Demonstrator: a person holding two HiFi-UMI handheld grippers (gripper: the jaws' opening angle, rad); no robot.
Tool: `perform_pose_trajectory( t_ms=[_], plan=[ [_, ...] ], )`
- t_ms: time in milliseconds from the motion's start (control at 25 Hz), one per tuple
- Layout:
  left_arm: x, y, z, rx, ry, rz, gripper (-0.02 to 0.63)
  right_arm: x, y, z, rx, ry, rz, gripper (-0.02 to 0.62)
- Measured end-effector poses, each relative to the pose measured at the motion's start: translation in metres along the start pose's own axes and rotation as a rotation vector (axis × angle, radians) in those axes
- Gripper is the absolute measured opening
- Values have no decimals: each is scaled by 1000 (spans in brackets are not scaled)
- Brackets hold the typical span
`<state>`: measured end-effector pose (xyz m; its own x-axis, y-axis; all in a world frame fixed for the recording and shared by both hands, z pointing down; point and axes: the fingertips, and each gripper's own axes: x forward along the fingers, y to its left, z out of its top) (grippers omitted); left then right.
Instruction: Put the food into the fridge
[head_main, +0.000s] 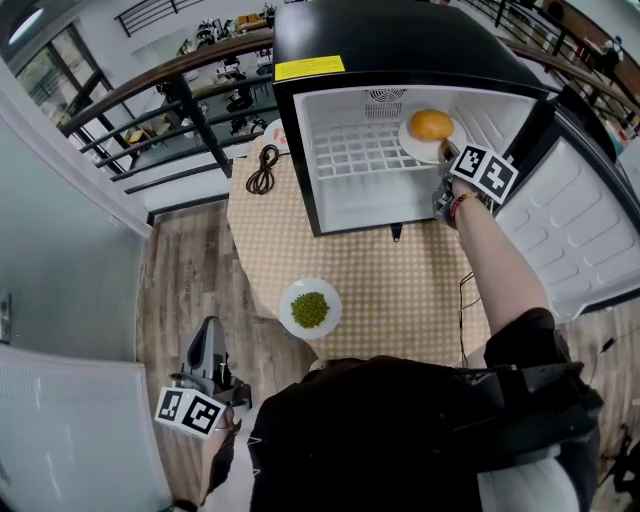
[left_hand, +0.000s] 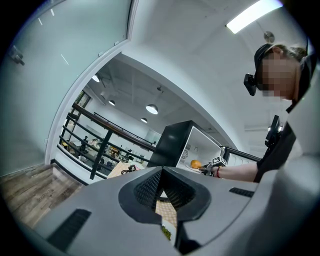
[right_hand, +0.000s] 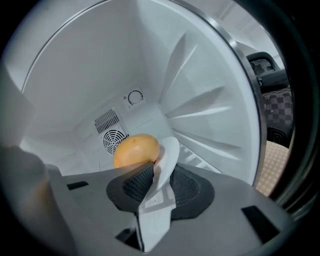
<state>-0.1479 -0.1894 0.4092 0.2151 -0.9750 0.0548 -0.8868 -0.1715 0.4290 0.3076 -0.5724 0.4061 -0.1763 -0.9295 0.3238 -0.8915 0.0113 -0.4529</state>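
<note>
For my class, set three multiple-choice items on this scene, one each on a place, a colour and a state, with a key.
1. Where is the plate with the orange food?
A. on the wire shelf inside the fridge
B. on the floor
C. on top of the fridge

2. What colour is the loose food on the second plate, out on the table?
A. red
B. green
C. white

3. The fridge door is:
A. shut
B. open
C. taken off and lying on the floor

Key:
1 A, the head view shows the plate on the wire shelf at the right of the fridge's inside.
2 B, the loose food is plainly green.
3 B, the fridge door is swung out to the right, so the inside shows.
</note>
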Motion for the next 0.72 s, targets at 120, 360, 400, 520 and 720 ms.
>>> perform_pose_trajectory(
  t_ms=[120,360,400,520,720],
  plan=[
    [0,2,1,1,-3,6,12,0,2,0,-56,-5,10,107],
    [-1,3,2,-9,-6,10,12,-2,8,2,-138,-27,25,112],
    [-1,3,3,-12,-7,10,12,-2,9,2,-147,-28,31,114],
    [-2,5,4,-22,-12,15,12,-3,11,0,-168,-35,52,115],
    [-4,8,6,-43,-22,23,12,-4,16,-1,-250,-27,75,129]
  ],
)
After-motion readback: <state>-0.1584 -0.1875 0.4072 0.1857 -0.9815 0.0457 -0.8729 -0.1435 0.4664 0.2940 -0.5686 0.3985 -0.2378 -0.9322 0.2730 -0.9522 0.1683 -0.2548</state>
